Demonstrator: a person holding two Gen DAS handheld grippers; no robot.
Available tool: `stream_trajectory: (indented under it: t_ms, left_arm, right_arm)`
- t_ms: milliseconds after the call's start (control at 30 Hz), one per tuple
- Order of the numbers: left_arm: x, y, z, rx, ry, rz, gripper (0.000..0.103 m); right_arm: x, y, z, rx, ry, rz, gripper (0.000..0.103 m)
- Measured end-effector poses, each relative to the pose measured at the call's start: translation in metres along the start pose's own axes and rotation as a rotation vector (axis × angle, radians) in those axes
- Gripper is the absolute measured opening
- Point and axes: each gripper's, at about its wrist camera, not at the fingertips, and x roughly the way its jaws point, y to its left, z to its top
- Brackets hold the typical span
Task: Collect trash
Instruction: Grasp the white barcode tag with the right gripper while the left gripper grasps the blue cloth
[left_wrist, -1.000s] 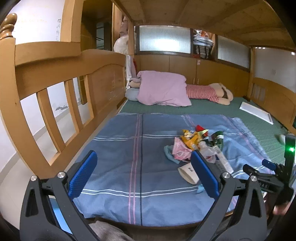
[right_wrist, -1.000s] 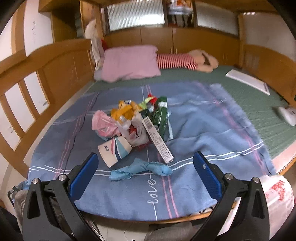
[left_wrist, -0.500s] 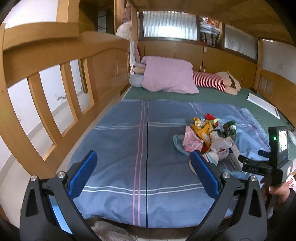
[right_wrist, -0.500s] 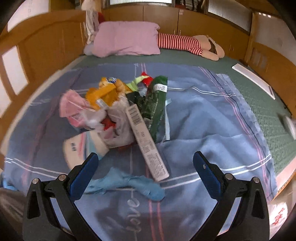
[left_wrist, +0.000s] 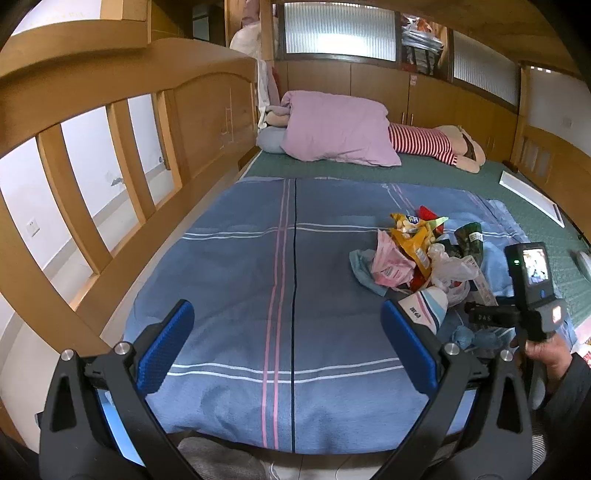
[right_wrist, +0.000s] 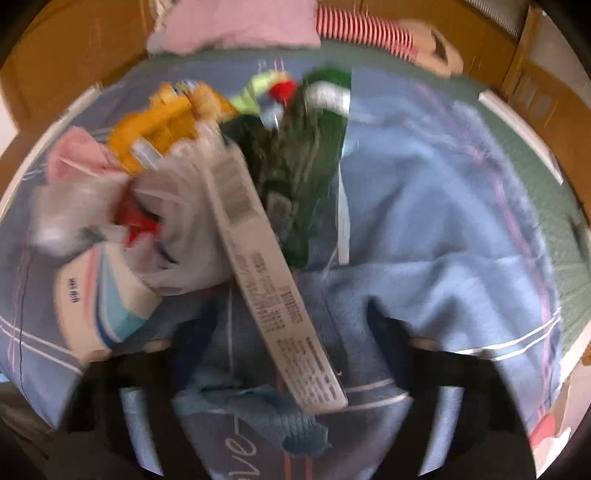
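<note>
Evidently nothing has been collected yet: the heap of mixed wrappers and packaging (left_wrist: 421, 254) lies whole on the blue striped blanket (left_wrist: 240, 280), ahead and to the right of the left gripper (left_wrist: 286, 343). In the right wrist view, much blurred, the heap sits directly ahead of the right gripper (right_wrist: 291, 354) and very near it.

Items noted in the heap: a long flat white carton printed with barcodes (right_wrist: 269, 273), running from the heap's middle down between the right gripper's fingers; a dark green foil packet (right_wrist: 306, 147) beyond it; an orange snack bag (right_wrist: 166, 125) and a pink wrapper (right_wrist: 77, 158) to the left; a crumpled clear plastic bag (right_wrist: 181, 229); a white paper cup with blue and pink stripes (right_wrist: 99, 295) on its side at lower left; a crumpled light-blue tissue (right_wrist: 266, 417) nearest the gripper.

Left gripper: blue-padded fingers (left_wrist: 164, 343) wide apart, empty, over bare blanket. Right gripper: fingers appear spread and empty either side of the carton, though blur limits certainty.

Surroundings: a lilac pillow (left_wrist: 336, 129) and a red-striped stuffed figure (left_wrist: 424, 144) far ahead; a wooden slatted bed rail (left_wrist: 122, 147) on the left.

Assessment: all trash remains; no receptacle is identifiable. The carton or tissue looks the likeliest first pick.
</note>
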Motion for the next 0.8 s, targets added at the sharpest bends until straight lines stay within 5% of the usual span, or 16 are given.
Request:
stream_trajectory:
  t_ms: [167,333,600,800]
  left_arm:
    - [0.01,-0.003,-0.001,0.013,0.011,-0.006,0.1]
    - [0.026,-0.033,-0.01,0.118,0.02,-0.079,0.1]
    - [0.042,-0.153,-0.048,0.442,0.026,-0.424,0.1]
    - [0.081,-0.227,-0.067,0.572,0.061,-0.539,0.1]
  right_arm:
    - [0.007,-0.018,0.002,0.087,0.034,0.004,0.026]
    - [-0.049,-0.037,-0.013,0.19,-0.068,0.108,0.026]
    - [-0.137,-0.085,-0.081,0.238,-0.13,0.102,0.026]
    - [-0.179,-0.139,-0.138,0.352,-0.154,0.047,0.026]
